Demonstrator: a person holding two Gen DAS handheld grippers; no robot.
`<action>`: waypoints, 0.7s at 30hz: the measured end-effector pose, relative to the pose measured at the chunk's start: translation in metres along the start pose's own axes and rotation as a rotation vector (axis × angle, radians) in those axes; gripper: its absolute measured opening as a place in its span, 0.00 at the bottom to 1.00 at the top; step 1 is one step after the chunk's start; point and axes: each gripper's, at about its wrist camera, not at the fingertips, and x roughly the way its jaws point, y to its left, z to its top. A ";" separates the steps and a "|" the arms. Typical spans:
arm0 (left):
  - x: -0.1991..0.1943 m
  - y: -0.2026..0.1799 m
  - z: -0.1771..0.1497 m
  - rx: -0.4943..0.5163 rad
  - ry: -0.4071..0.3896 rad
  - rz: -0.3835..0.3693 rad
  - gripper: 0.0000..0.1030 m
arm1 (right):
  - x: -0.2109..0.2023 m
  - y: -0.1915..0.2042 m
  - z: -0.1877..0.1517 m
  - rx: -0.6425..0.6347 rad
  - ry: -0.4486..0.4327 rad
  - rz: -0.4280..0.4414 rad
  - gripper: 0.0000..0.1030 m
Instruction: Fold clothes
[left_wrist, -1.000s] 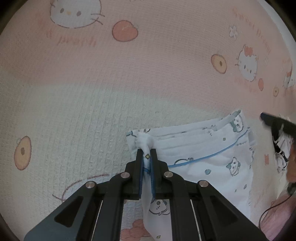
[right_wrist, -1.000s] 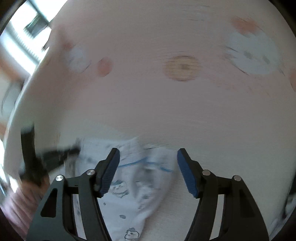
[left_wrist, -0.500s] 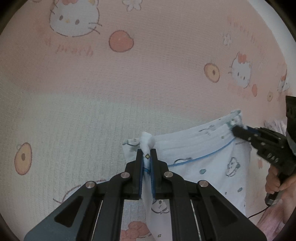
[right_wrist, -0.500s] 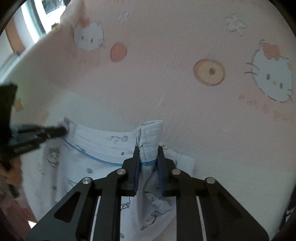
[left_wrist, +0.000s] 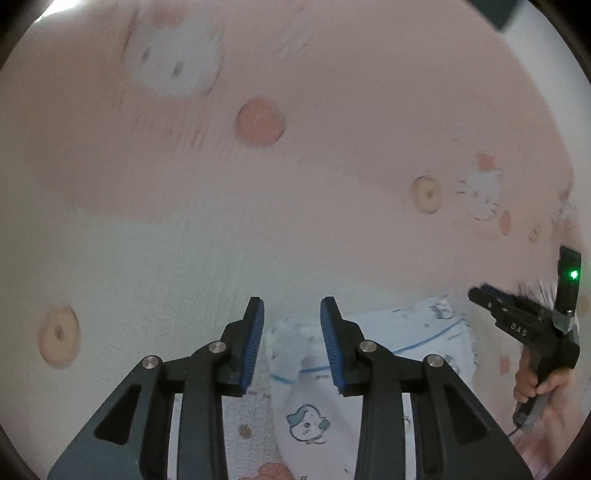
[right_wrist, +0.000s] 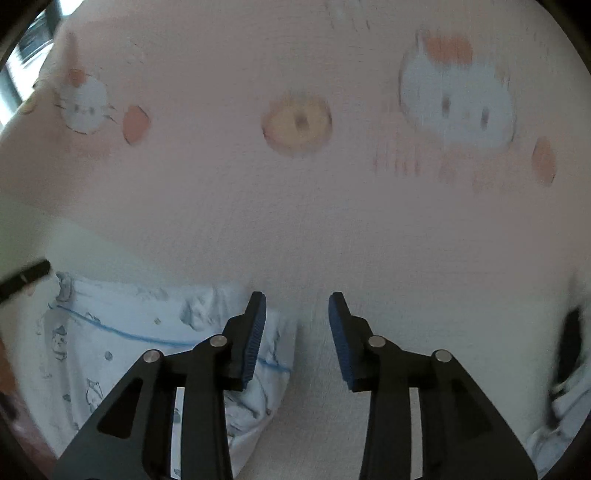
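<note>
A pale blue garment (left_wrist: 406, 339) with small cartoon prints and a blue trim line lies folded on the pink cartoon-cat bedsheet (left_wrist: 295, 184). My left gripper (left_wrist: 291, 314) hovers above its left corner, jaws opening, the cloth below them and free of the pads. In the right wrist view the same garment (right_wrist: 129, 332) lies at the lower left. My right gripper (right_wrist: 297, 306) is opening above its right edge, the blue pads apart with only sheet between them. The right gripper's black body (left_wrist: 517, 325) and the hand holding it show at the left view's right edge.
The sheet (right_wrist: 295, 203) carries cat faces, orange fruit and donut prints and spreads far beyond the garment. A dark object (right_wrist: 569, 347) and more pale printed cloth (right_wrist: 561, 424) sit at the right edge of the right wrist view. A window shows at the top left corner.
Both grippers have let go of the garment's corners and opened. The left gripper has lifted away from the cloth. The right gripper has shifted right, off the garment's edge.
</note>
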 end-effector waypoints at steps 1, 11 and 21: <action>0.000 -0.005 -0.002 0.034 0.012 -0.005 0.31 | -0.005 0.009 0.001 -0.036 -0.015 0.039 0.37; 0.036 0.015 -0.024 0.013 0.180 0.085 0.07 | 0.020 0.015 -0.011 -0.113 0.183 0.032 0.36; 0.027 0.015 -0.030 0.055 0.176 0.042 0.07 | -0.034 -0.028 0.019 -0.008 0.071 0.006 0.47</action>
